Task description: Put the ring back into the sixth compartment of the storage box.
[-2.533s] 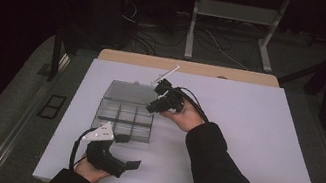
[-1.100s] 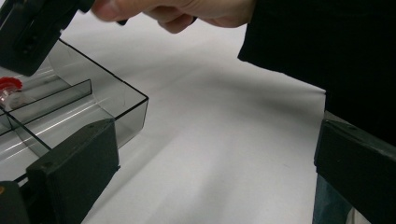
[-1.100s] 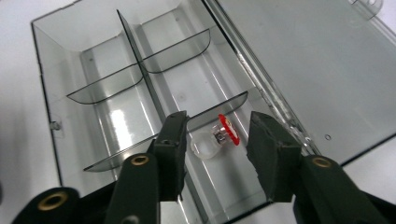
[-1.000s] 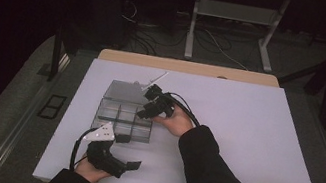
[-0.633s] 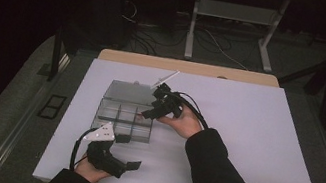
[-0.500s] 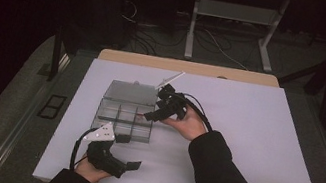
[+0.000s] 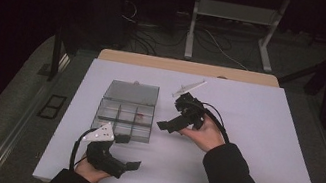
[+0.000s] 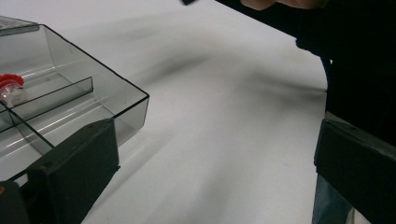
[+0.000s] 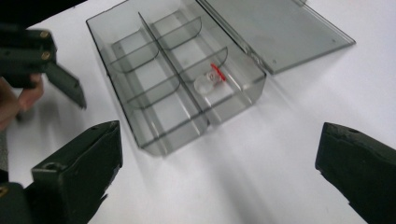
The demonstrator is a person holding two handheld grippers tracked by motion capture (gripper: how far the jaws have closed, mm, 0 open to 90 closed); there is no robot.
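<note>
Beside the clear compartment box [image 7: 125, 115] on the table [image 7: 268, 115], both tools gape empty: right tool [image 7: 172, 122], left tool [image 7: 128, 152]. Its red-capped piece [image 9: 211, 78] sits in one compartment; a careless reach might shove the light box

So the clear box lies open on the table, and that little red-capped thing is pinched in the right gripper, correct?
Not quite. The clear box lies open, but the red-capped thing sits in one of its compartments. The right gripper is open and empty, as the right gripper view shows.
</note>
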